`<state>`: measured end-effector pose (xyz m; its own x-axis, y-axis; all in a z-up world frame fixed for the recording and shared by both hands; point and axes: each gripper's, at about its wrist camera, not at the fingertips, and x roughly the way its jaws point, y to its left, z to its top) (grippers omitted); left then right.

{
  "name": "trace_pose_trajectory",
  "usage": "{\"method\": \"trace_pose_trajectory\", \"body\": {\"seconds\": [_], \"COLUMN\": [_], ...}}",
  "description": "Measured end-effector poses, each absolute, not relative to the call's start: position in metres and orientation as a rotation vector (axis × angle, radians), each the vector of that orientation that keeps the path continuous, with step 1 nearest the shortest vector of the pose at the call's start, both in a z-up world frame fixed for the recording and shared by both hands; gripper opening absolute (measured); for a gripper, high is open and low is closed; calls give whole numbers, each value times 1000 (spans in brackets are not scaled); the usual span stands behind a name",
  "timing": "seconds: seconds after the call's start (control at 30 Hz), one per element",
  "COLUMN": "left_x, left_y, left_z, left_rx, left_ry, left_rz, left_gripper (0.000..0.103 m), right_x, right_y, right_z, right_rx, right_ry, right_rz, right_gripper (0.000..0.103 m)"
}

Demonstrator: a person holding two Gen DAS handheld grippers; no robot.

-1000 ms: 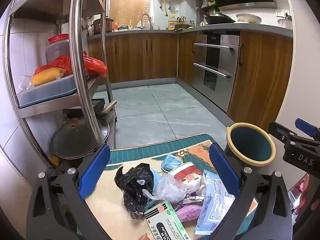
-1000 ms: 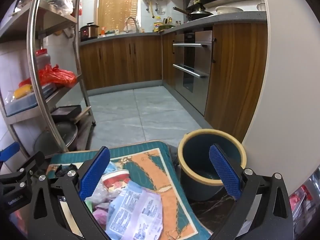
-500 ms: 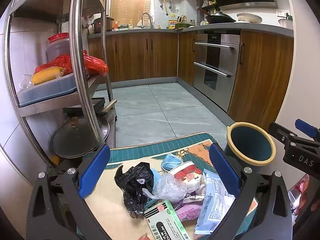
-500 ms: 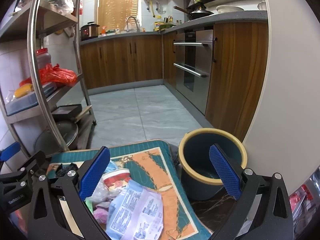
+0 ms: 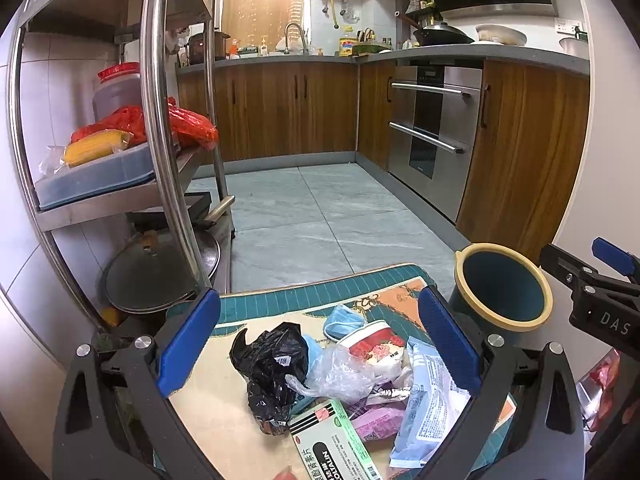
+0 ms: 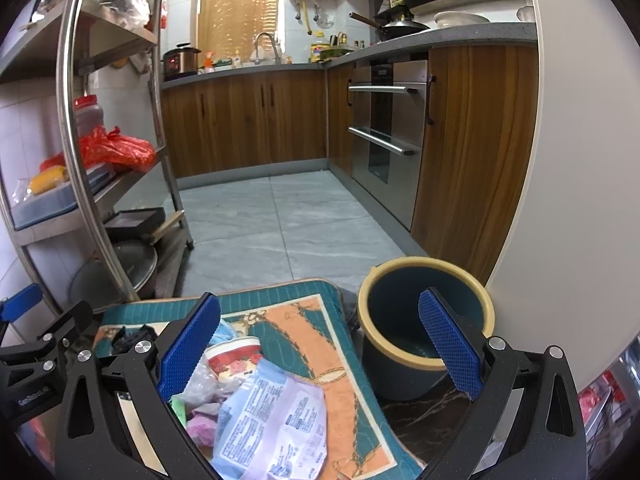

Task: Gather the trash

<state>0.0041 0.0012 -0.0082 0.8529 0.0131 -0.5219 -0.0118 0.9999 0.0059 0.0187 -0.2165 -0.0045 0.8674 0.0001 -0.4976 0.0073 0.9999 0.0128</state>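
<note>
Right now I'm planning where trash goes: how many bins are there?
1: the blue bin with a cream rim, on the dark surface just right of the mat. Others may be out of view.

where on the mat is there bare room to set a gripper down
The mat is bare on the cream patch left of the black bag, and along the orange strip between the blue wrapper and the bin. The middle pile is crowded.
</note>
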Motion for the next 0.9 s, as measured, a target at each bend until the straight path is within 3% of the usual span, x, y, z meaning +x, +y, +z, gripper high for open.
{"method": "trace_pose_trajectory", "body": {"seconds": [0.9], "left_x": [5], "left_y": [9], "left_z": [-8], "left_rx": [-52], "left_ry": [580], "left_rz": [-5], "left_gripper": [98], "right_x": [20], "right_y": [-219], "right_z": [-8], "right_rx": [17], "right_ry": [534], "right_rz": [-5], "right_gripper": [99]}}
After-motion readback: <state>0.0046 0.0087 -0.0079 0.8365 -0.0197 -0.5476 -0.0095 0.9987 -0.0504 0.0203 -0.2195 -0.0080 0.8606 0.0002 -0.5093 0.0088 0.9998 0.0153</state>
